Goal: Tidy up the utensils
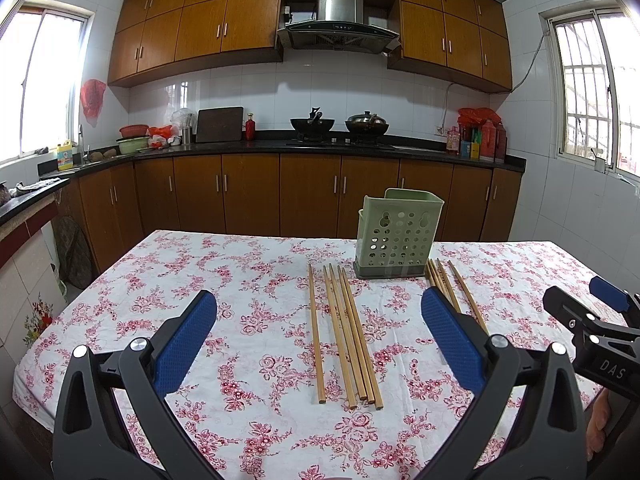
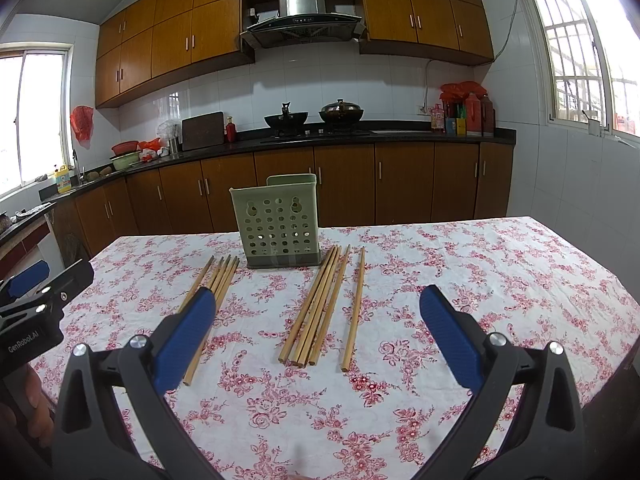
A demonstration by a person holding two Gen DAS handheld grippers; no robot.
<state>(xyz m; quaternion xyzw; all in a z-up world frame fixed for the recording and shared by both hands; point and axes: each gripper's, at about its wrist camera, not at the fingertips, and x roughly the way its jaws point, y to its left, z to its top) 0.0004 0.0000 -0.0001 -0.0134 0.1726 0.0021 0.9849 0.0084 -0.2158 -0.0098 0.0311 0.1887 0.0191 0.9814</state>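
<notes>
Wooden chopsticks flank green holder; both hand-held grippers gape empty.

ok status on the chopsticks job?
Left gripper open, right gripper open, both empty. Chopsticks flat on table, two groups flanking green holder. Nothing blocking.

Left gripper: black plastic frame, two broad arms, each tipped with a blue textured pad. Round silver screw heads at the pivots. Right gripper: same build, black with blue pads and silver screws. White lettering on the bodies, seen from the opposite cameras: "DAS" (cut off at the picture edge) on the right unit, "GenRobot.AI" on the left. No sleeve visible on either hand.
</notes>
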